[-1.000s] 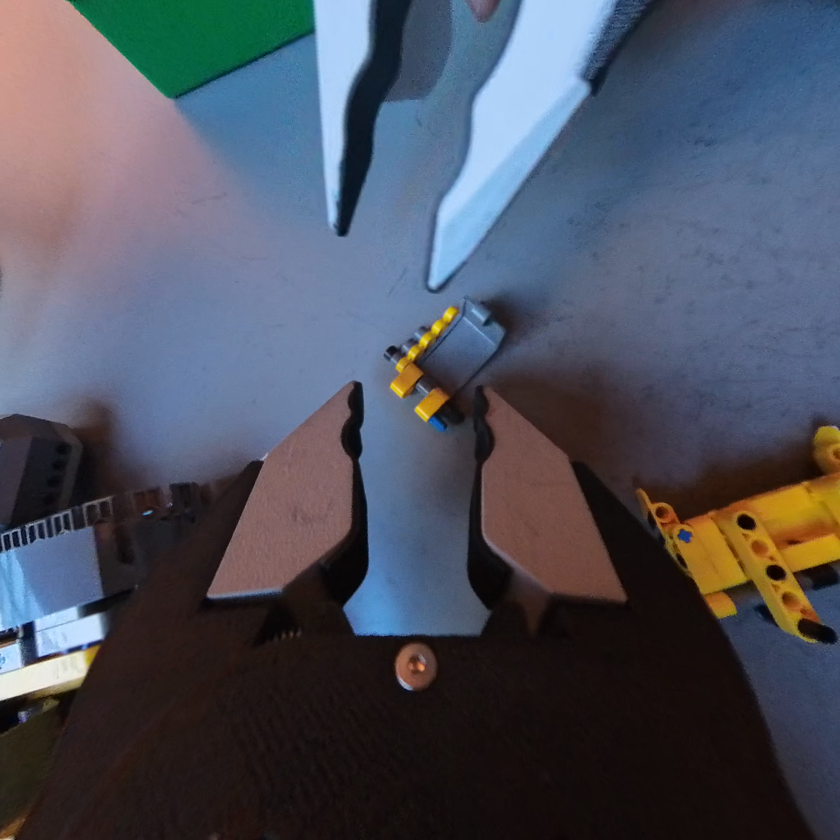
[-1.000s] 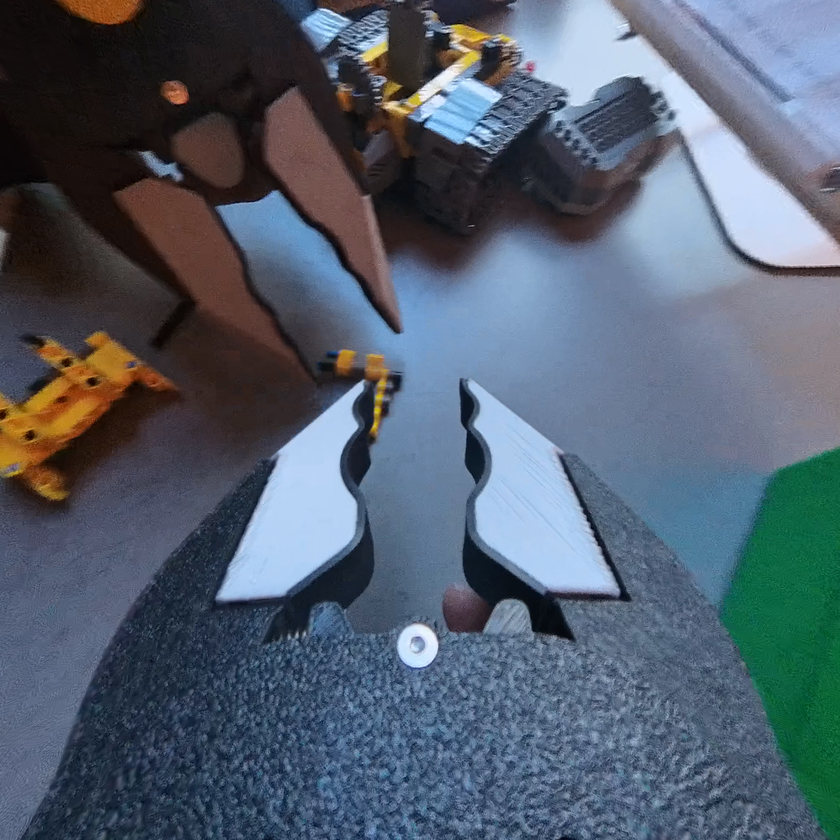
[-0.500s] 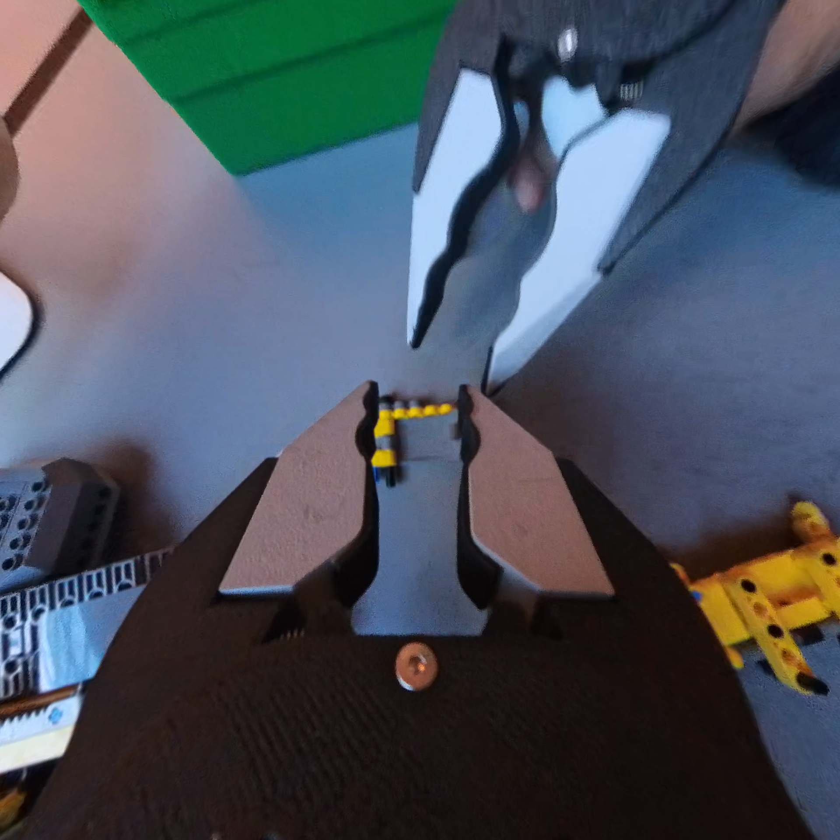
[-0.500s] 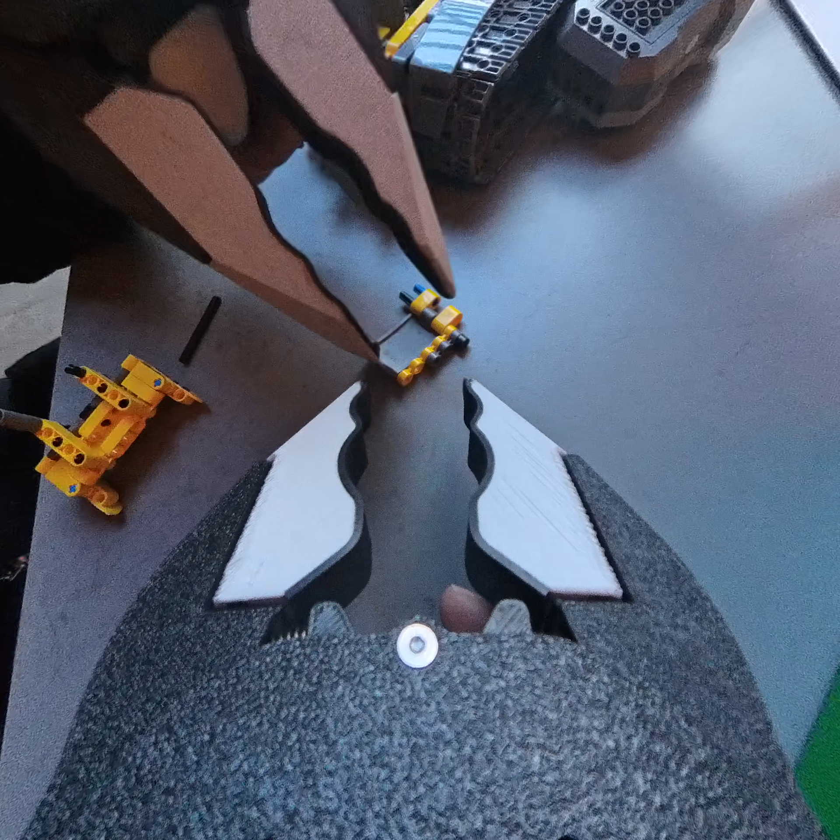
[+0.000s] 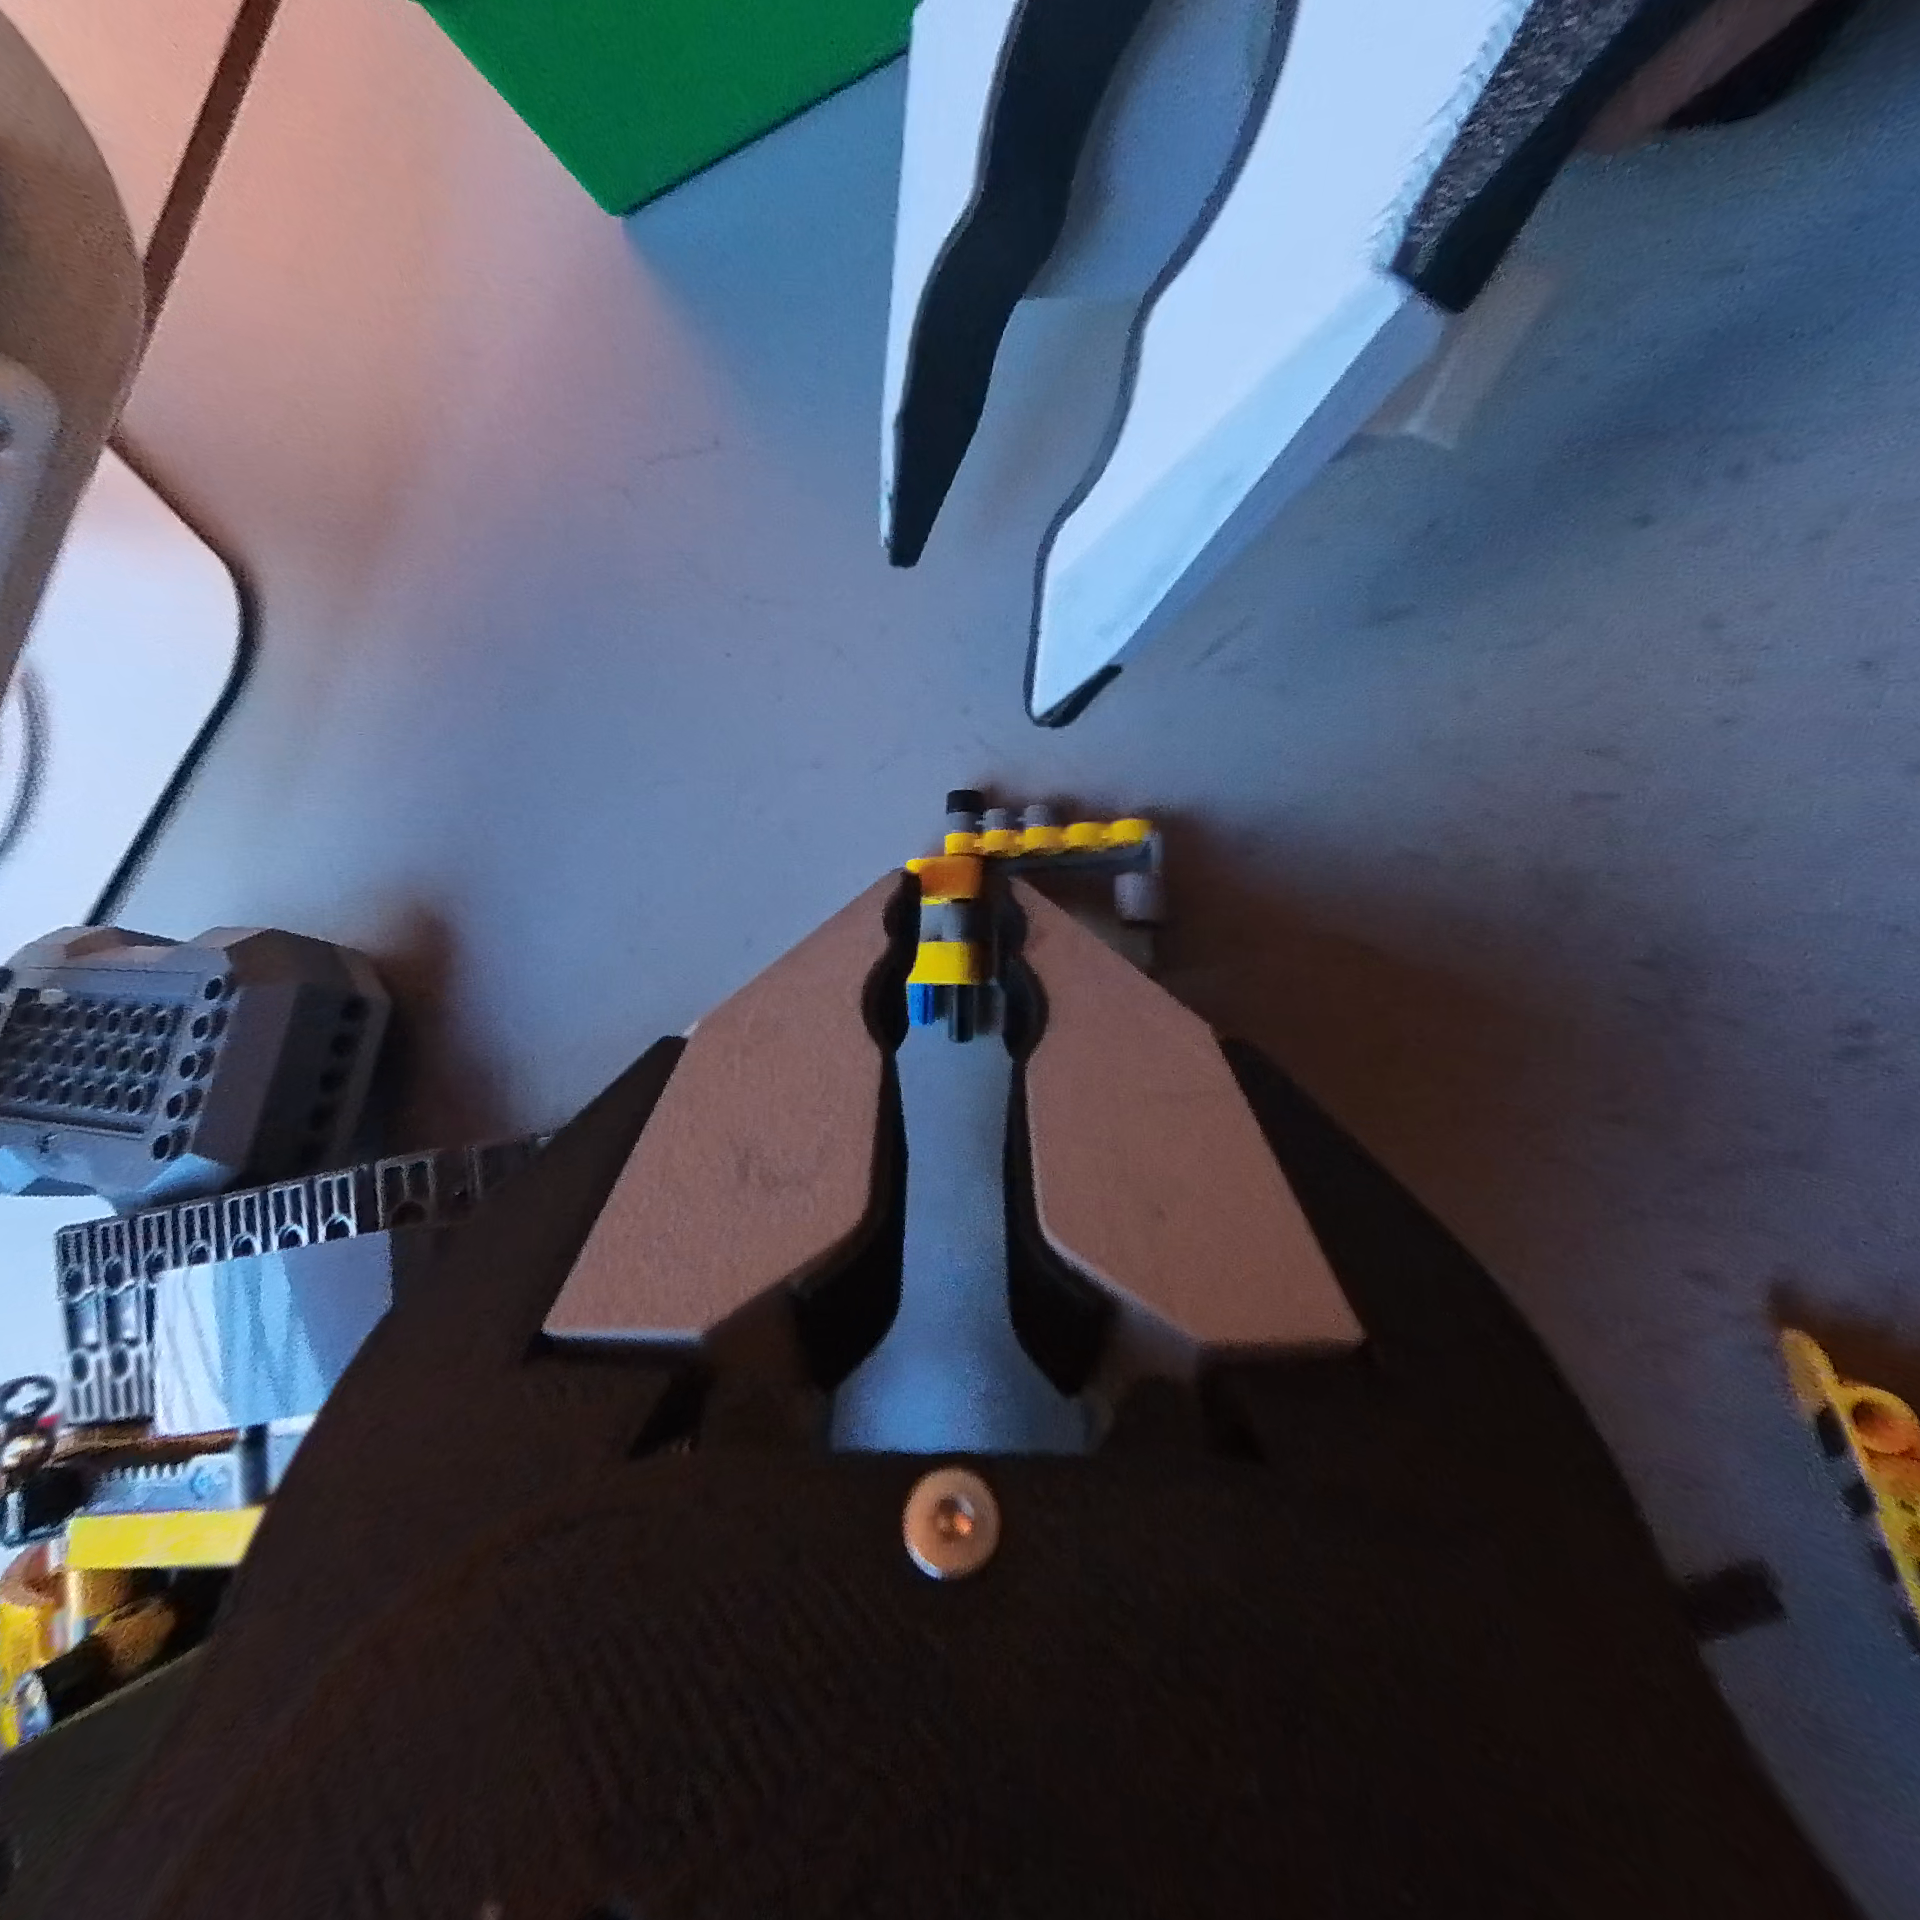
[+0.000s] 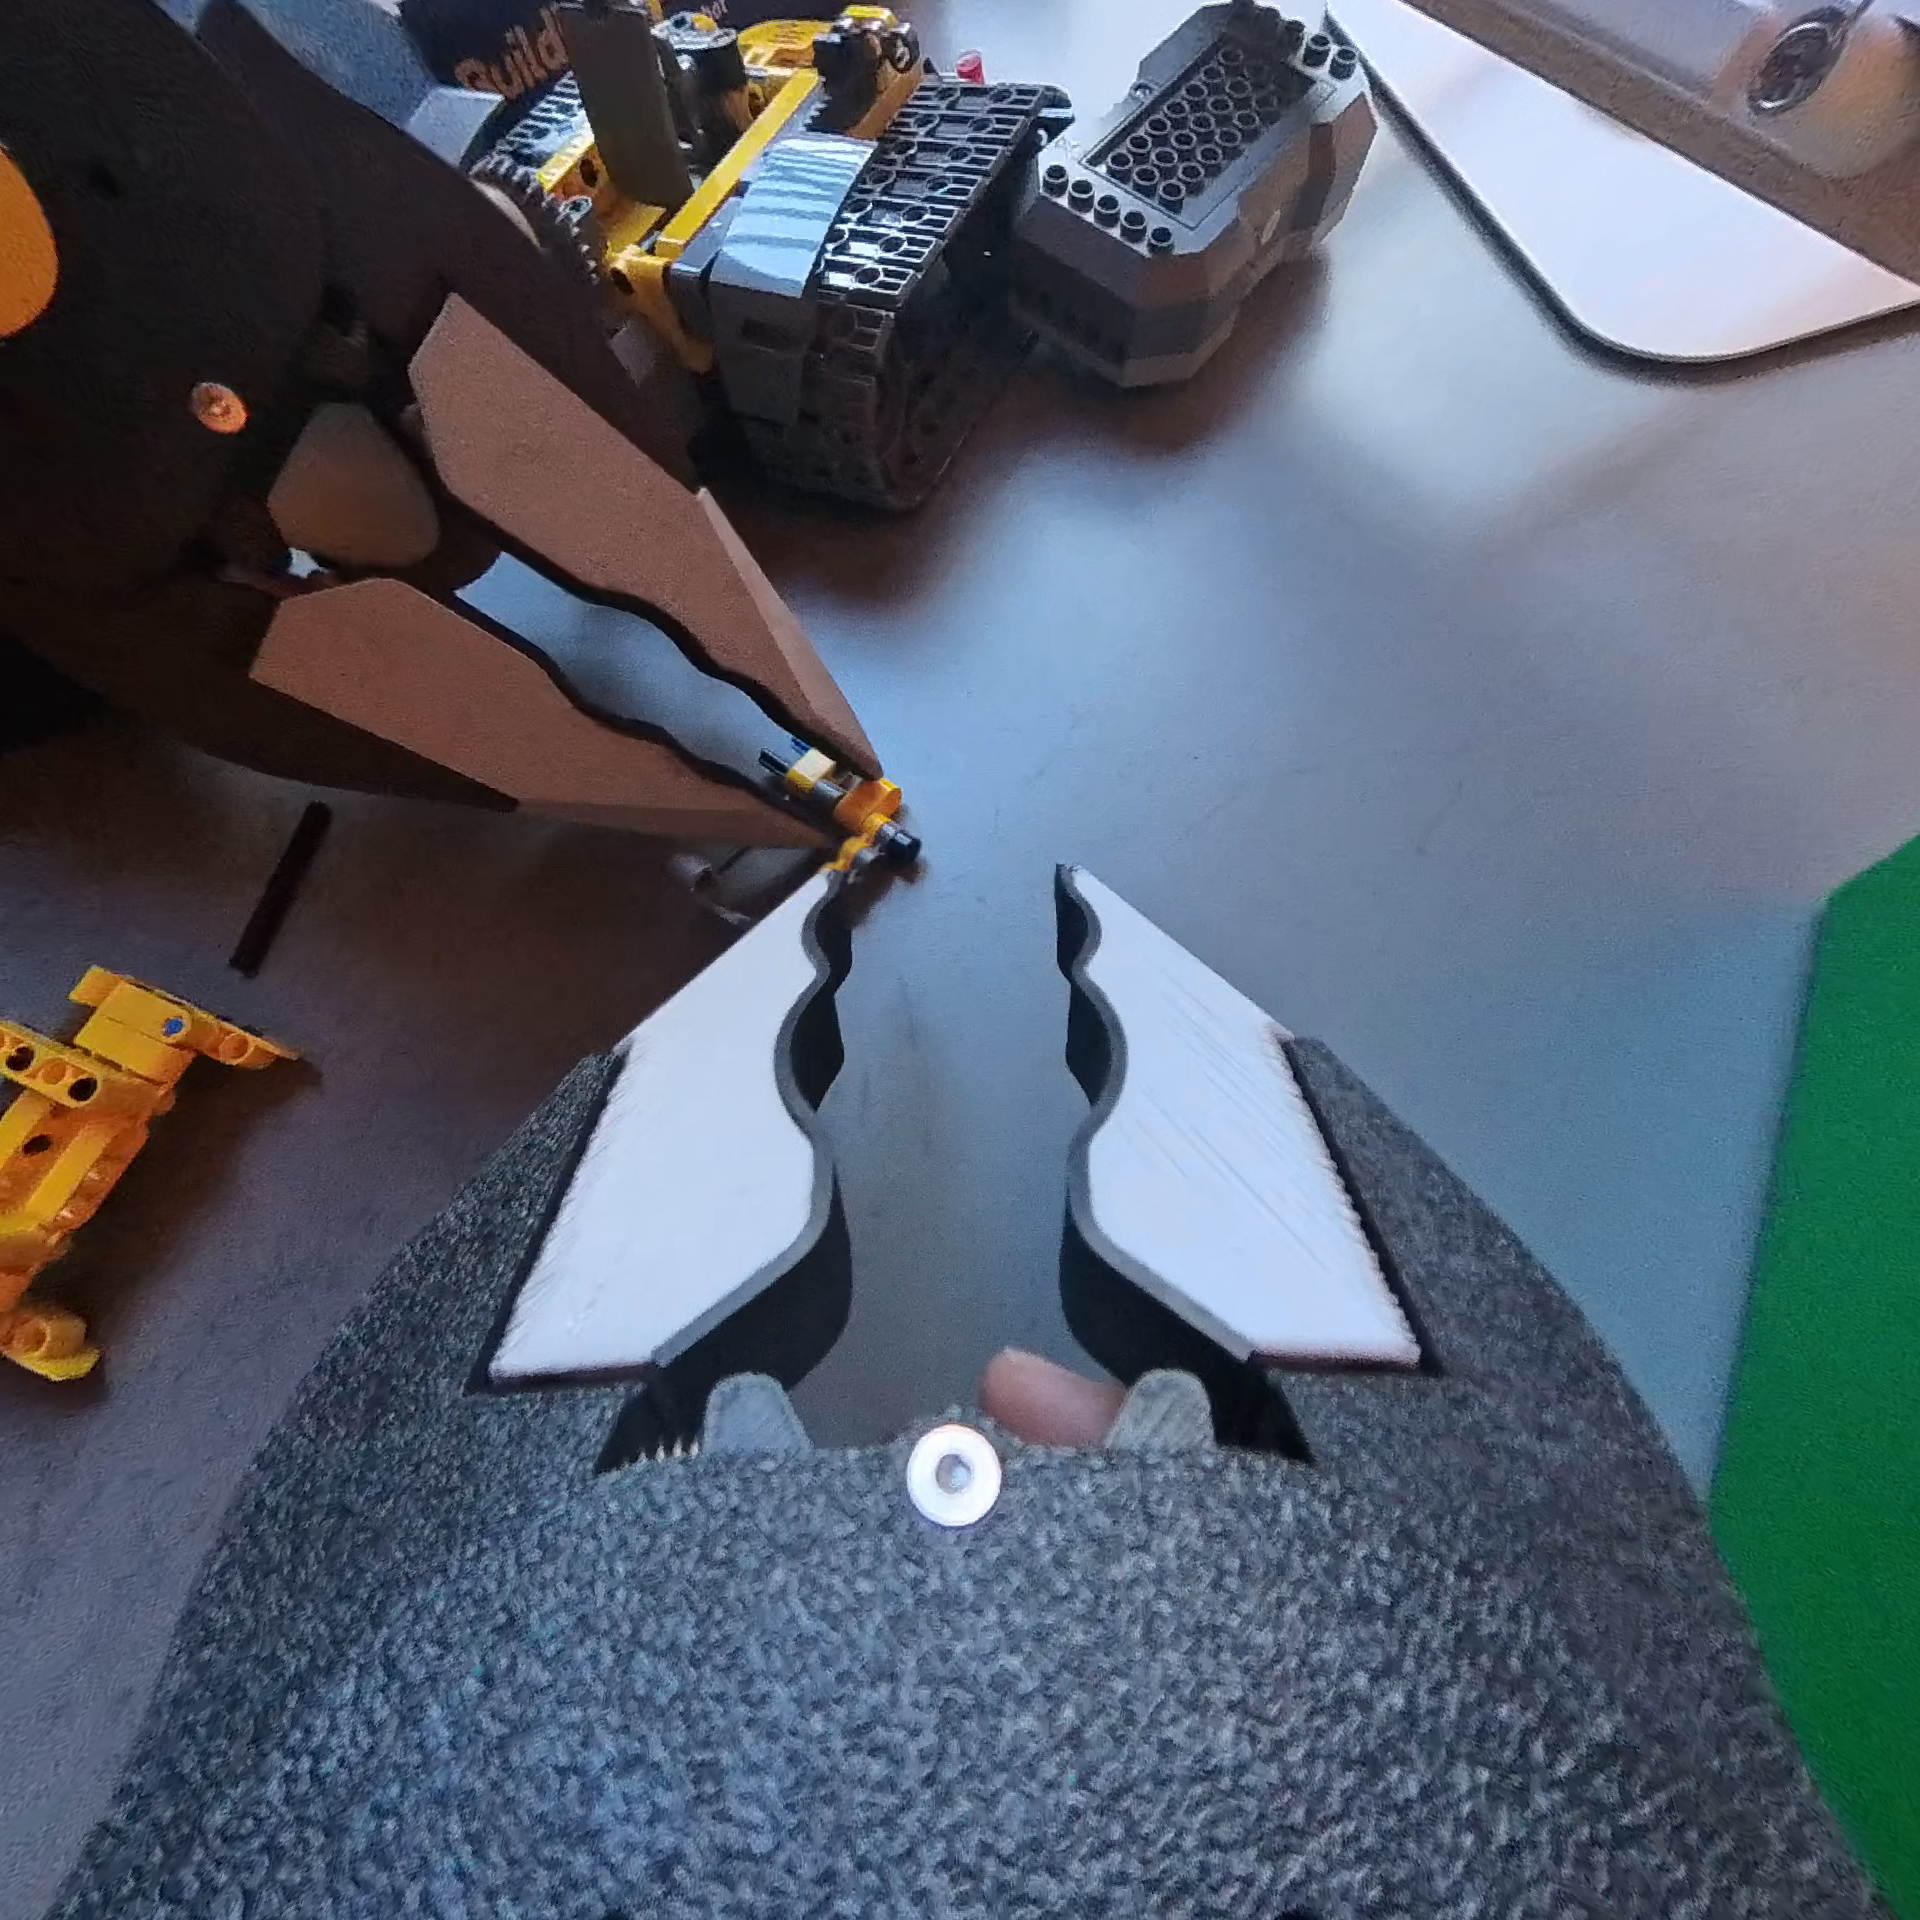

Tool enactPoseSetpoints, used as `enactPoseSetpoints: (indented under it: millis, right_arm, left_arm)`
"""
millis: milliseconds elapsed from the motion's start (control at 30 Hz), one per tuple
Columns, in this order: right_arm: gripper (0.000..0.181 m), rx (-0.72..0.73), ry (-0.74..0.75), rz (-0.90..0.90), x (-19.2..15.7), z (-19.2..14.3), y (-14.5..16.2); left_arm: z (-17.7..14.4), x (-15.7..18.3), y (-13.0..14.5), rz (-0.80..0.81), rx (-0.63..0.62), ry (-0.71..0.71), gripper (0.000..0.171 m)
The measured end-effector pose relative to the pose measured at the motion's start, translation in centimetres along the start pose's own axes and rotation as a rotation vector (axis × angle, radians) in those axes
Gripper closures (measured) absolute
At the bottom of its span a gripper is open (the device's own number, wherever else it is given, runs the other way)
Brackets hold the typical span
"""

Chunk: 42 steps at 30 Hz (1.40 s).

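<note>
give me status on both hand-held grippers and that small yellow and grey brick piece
Left hand-held gripper shut on small yellow and grey brick piece, on the table. Right hand-held gripper open, empty, just short of it. Nothing between them.

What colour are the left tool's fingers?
Brown fingers on the black left tool; clearest in the left wrist view.

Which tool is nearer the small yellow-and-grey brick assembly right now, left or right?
Left. The left tool has its fingers closed around the small yellow-and-grey brick assembly on the table. The right tool sits open just beside it, not touching.
</note>
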State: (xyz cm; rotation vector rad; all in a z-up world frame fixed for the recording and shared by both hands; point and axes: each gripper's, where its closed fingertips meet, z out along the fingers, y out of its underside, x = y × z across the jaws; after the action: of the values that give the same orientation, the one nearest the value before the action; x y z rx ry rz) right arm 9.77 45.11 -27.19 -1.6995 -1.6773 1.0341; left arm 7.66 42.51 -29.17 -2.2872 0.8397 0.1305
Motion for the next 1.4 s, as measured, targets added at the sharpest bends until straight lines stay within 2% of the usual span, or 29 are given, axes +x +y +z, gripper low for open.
enactPoseSetpoints:
  millis: [133, 233, 300, 533, 700, 800, 867, 933, 1000, 1100, 1133, 1200, 1233, 1333, 1400]
  right_arm:
    - [0.144, -0.018, -0.034, -0.021, -0.9, 0.3, 0.2]
    - [0.142, -0.066, -0.066, 0.006, -1.6, 0.7, 0.9]
    - [0.141, -0.08, -0.064, 0.034, -1.5, 0.8, 1.1]
    - [0.142, -0.046, -0.123, 0.215, -0.8, 0.3, 1.0]
    - [0.142, -0.035, -0.174, 0.274, -1.1, 0.1, 0.9]
    - [0.142, 0.002, -0.17, 0.301, -0.6, -0.2, 0.5]
    - [0.143, 0.024, -0.162, 0.322, -0.1, -0.4, 0.3]
    - [0.145, 0.04, -0.153, 0.329, 0.2, -0.5, 0.1]
    - [0.146, 0.045, -0.139, 0.321, 0.4, -0.6, 0.0]
    - [0.146, 0.037, -0.127, 0.303, 0.4, -0.6, 0.1]
    - [0.146, 0.034, -0.128, 0.298, 0.3, -0.5, 0.1]
    - [0.146, 0.033, -0.145, 0.276, -0.1, -0.6, 0.1]
    - [0.145, 0.037, -0.154, 0.256, -0.3, -0.6, 0.0]
    - [0.141, 0.053, -0.17, 0.097, -1.2, -1.3, -0.6]
    - [0.138, 0.08, -0.161, -0.077, -2.3, -2.3, -1.2]
  left_arm:
    - [0.2, -0.1, -0.2, -0.014, 0.047, -0.035, 0.161]
    - [0.2, 0.0, -0.4, 0.083, 0.059, -0.049, 0.165]
    - [0.3, 0.8, -0.6, 0.113, 0.062, -0.01, 0.171]
    - [0.6, 0.3, -0.8, 0.079, 0.066, -0.014, 0.171]
    - [-0.8, -0.2, -2.8, 0.035, 0.183, -0.03, 0.171]
    - [-1.4, 0.0, -2.8, 0.007, 0.205, 0.02, 0.171]
    - [-1.9, 0.9, -3.0, -0.044, 0.227, 0.126, 0.171]
    - [-2.6, 1.6, -3.6, -0.107, 0.258, 0.213, 0.151]
    - [-3.3, 2.1, -4.1, -0.125, 0.289, 0.259, 0.14]
    - [-2.7, 2.7, -3.3, -0.078, 0.237, 0.255, 0.14]
    - [-1.9, 2.9, -2.4, -0.054, 0.186, 0.241, 0.142]
    - [-0.5, 3.2, -0.5, 0.001, 0.067, 0.228, 0.159]
    - [-0.4, 3.2, -0.7, 0.006, 0.083, 0.228, 0.168]
    - [-1.0, 2.6, -1.2, 0.013, 0.111, 0.219, 0.17]
    - [-2.4, 2.5, -2.7, -0.042, 0.216, 0.267, 0.17]
